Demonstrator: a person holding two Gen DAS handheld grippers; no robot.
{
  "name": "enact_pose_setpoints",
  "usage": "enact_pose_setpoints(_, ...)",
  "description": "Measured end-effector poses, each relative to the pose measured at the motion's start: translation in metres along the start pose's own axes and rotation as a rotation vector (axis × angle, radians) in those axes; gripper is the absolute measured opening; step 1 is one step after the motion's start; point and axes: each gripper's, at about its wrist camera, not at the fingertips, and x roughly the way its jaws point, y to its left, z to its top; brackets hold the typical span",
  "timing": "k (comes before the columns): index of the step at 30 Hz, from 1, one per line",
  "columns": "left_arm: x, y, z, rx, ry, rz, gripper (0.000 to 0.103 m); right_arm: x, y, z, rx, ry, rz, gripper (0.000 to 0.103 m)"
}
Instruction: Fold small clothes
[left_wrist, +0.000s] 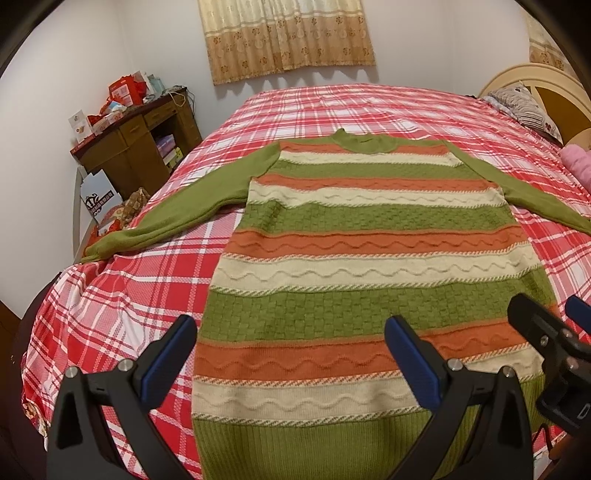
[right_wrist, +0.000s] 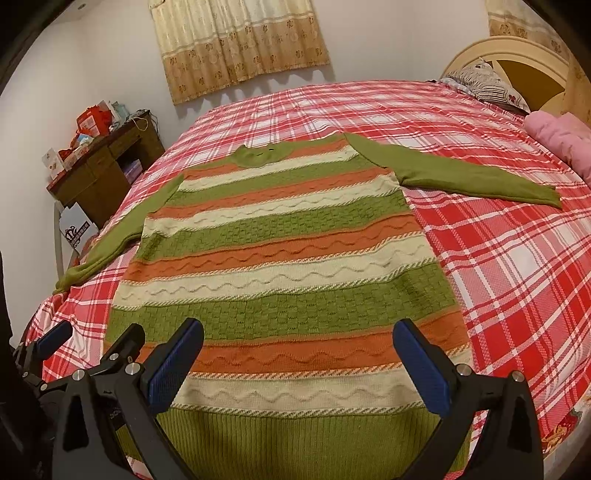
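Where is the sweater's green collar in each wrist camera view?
Left wrist view: the green collar sits above centre, at the far end of the striped sweater, a little right of the middle.
Right wrist view: the collar lies upper left of centre, where the sweater tilts leftward.
Shared landmark: the patterned curtain hangs on the wall behind the collar in both.

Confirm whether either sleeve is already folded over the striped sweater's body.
No: both green sleeves lie spread out on the plaid bedspread.
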Motion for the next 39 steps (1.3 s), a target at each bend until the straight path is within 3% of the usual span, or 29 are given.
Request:
enact_pose_setpoints(26,-0.001,-0.005,-0.003,-0.005,0.003,-0.030,0.103,0.004,0.000,-0.003,0.003,0.014,-0.002,0.102)
enact_pose_setpoints(39,0.015,-0.009,0.003,0.013,0.020,-0.031,0.103,0.014,-0.008,0.010,0.003,0.018,-0.032,0.102)
